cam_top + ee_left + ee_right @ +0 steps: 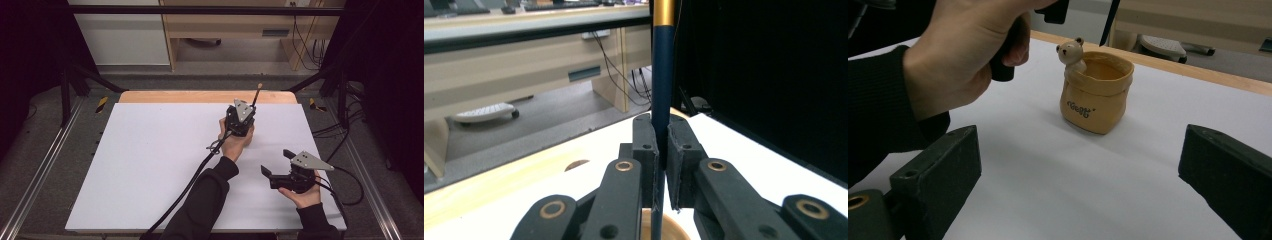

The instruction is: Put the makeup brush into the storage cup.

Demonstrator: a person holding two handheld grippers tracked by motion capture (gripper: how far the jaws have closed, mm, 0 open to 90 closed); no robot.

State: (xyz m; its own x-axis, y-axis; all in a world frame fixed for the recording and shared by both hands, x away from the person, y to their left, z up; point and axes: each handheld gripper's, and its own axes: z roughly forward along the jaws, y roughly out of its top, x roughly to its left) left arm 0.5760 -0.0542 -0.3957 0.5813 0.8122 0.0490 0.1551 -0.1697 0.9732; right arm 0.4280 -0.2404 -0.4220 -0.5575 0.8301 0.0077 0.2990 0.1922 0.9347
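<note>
Toward the far edge of the worktop [150, 165], a little right of its middle, the left tool [662, 155] grips a pen [662, 75], its jaws closed tight on the dark blue barrel. The pen stands close to upright: a gold band sits high above the jaws, and in the high view the upper end leans slightly away toward the far edge. Below the jaws the barrel runs down to a tan round rim, which I take to be the mouth of the pot [1097, 92].

That pot is a small yellow sack-shaped holder with a bear figure on its rim, standing upright on the white sheet. From the right tool's camera the left hand [963, 55] hovers above and just beside the pot, toward the person's side.

So the relation that matters is vertical: the pot's mouth lies almost straight below the pen, long axis of the pen pointing down into the opening. I cannot tell whether the lower tip is already inside the rim or just above it.

Near the near right corner, the right tool [274, 163] rests in its hand with jaws spread wide and nothing between them, aimed at the pot but well apart from it. The left tool is clearly the nearer one
</note>
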